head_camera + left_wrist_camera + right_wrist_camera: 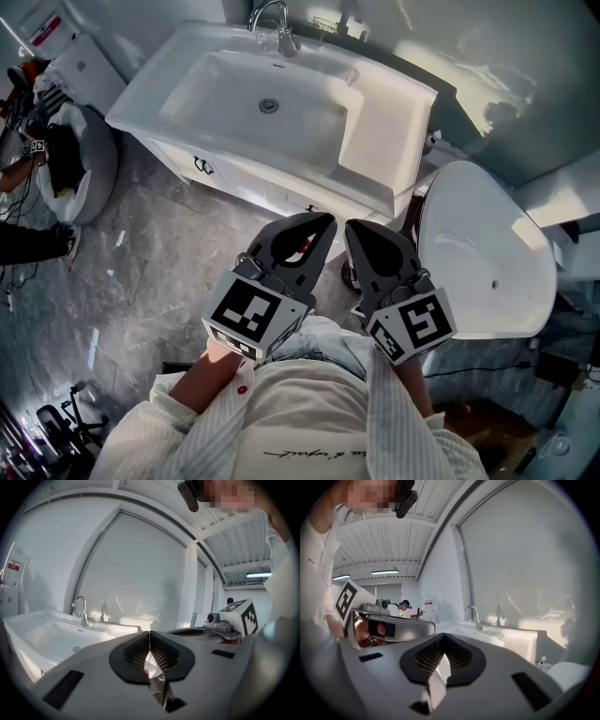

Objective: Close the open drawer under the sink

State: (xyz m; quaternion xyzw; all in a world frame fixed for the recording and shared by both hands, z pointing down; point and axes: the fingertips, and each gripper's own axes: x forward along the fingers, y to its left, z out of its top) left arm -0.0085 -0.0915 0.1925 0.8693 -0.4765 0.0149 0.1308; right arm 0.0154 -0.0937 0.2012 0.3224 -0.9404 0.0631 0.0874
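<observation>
Before one sink [380, 122], one faucet [274, 22], left tongs [322, 223], right tongs [352, 228], both pressed together

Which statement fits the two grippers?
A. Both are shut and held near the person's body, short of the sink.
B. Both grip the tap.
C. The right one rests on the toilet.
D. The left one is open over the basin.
A: each gripper view shows closed jaws; in the head view the left gripper and right gripper sit short of the sink.
</observation>
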